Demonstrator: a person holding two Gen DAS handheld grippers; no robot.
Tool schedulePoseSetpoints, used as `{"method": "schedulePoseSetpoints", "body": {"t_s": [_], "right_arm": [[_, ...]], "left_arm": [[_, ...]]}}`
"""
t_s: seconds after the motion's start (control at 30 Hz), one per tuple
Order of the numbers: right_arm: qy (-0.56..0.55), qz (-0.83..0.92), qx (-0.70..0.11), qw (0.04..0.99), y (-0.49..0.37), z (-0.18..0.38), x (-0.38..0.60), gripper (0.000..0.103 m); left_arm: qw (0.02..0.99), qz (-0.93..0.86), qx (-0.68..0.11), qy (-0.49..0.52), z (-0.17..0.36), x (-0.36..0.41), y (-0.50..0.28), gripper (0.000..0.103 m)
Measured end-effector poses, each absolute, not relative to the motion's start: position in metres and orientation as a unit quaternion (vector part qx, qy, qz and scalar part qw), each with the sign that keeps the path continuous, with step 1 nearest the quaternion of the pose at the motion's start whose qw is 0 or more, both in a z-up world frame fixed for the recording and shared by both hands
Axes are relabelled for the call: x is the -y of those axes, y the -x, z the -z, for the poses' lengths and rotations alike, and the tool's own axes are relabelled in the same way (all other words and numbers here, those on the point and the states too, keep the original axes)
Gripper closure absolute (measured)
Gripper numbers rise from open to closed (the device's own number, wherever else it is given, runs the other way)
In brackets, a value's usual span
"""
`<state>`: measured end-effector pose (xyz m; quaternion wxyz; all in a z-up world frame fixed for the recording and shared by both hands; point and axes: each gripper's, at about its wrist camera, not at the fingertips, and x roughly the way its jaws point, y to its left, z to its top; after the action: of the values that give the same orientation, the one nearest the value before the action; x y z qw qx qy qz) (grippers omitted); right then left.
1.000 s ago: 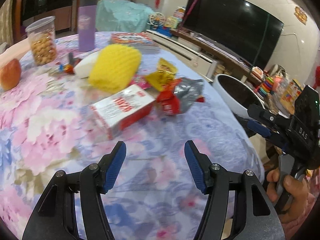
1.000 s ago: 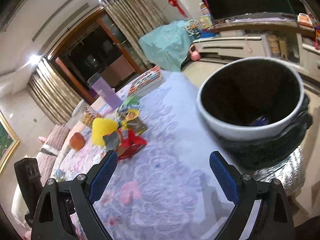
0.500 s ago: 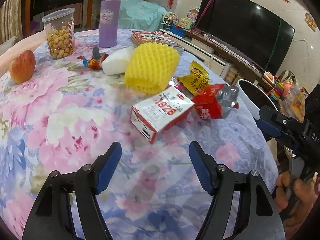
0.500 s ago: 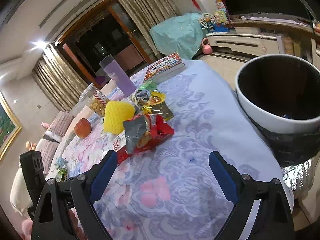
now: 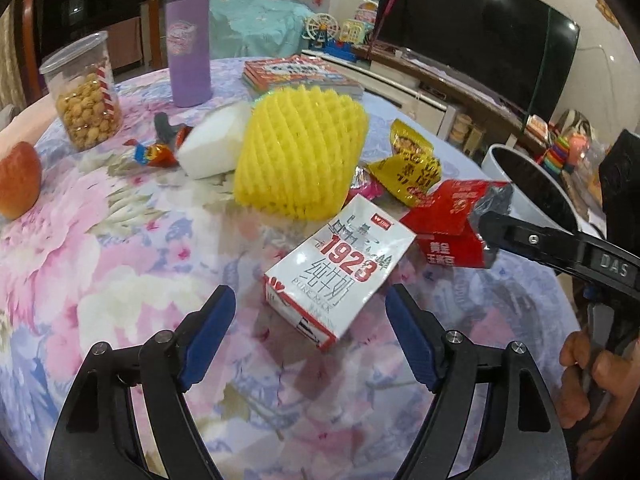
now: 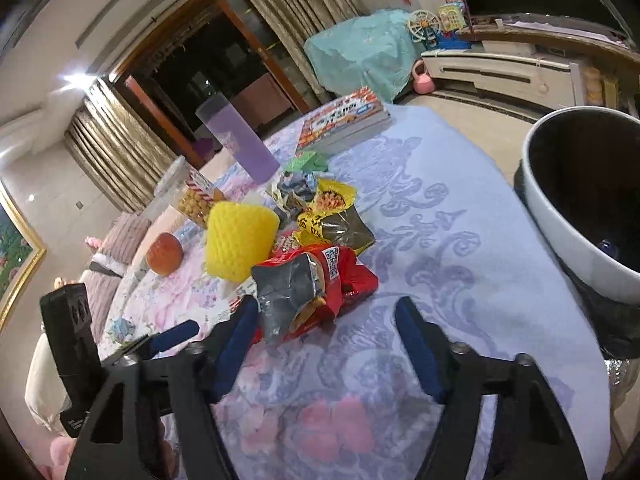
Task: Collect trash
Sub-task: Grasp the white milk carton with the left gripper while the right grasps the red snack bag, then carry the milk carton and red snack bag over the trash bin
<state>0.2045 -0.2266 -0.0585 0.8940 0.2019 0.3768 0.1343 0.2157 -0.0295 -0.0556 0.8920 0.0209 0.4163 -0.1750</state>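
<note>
Trash lies on the flowered tablecloth: a white and red milk carton (image 5: pixel 340 276), a crumpled red and silver snack bag (image 5: pixel 452 220) (image 6: pixel 316 284), a yellow foam fruit net (image 5: pixel 300 156) (image 6: pixel 238 240), a yellow wrapper (image 5: pixel 408 168) (image 6: pixel 332 216) and a white foam block (image 5: pixel 212 144). My left gripper (image 5: pixel 310 318) is open, with the carton just ahead between its jaws. My right gripper (image 6: pixel 326 328) is open right in front of the red bag; it also shows in the left wrist view (image 5: pixel 520 236). The white bin (image 6: pixel 560 208) (image 5: pixel 528 188) stands beside the table at the right.
A purple tumbler (image 5: pixel 188 44), a jar of snacks (image 5: pixel 86 92), an apple (image 5: pixel 16 180), a small candy wrapper (image 5: pixel 158 152) and a stack of books (image 5: pixel 300 76) stand further back on the table. A TV and cabinet lie beyond.
Both grippers have moved in toward the trash pile. The carton now sits just ahead between my left jaws, and the red bag just ahead of my right gripper. The bin has slid to the right.
</note>
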Motion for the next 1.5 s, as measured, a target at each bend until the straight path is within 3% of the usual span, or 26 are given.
{"method": "schedulePoseSetpoints", "body": {"t_s": [0.03,0.07,0.1,0.13,0.2,0.3,1.5], "right_arm": [[-0.202,-0.133,-0.383,0.892,-0.208,0.063,0.226,0.051],[-0.204,-0.133,-0.386,0.89,-0.21,0.066,0.226,0.063],[-0.206,-0.133,-0.389,0.888,-0.211,0.07,0.227,0.069],[-0.208,-0.132,-0.391,0.887,-0.21,0.071,0.228,0.08],[-0.208,-0.134,-0.385,0.889,-0.205,0.072,0.23,0.081],[-0.205,-0.133,-0.376,0.894,-0.195,0.069,0.236,0.093],[-0.232,-0.019,-0.31,0.922,-0.131,0.037,0.366,0.094]], "left_arm": [[0.89,0.175,-0.42,-0.024,0.058,0.031,-0.218,0.024],[0.888,0.178,-0.423,-0.026,0.06,0.033,-0.219,0.034],[0.886,0.181,-0.426,-0.027,0.061,0.035,-0.22,0.05],[0.884,0.183,-0.43,-0.028,0.063,0.036,-0.221,0.051],[0.886,0.183,-0.425,-0.031,0.062,0.037,-0.218,0.052],[0.89,0.188,-0.415,-0.032,0.057,0.04,-0.211,0.052],[0.871,0.297,-0.387,-0.057,0.029,0.184,-0.175,0.053]]}}
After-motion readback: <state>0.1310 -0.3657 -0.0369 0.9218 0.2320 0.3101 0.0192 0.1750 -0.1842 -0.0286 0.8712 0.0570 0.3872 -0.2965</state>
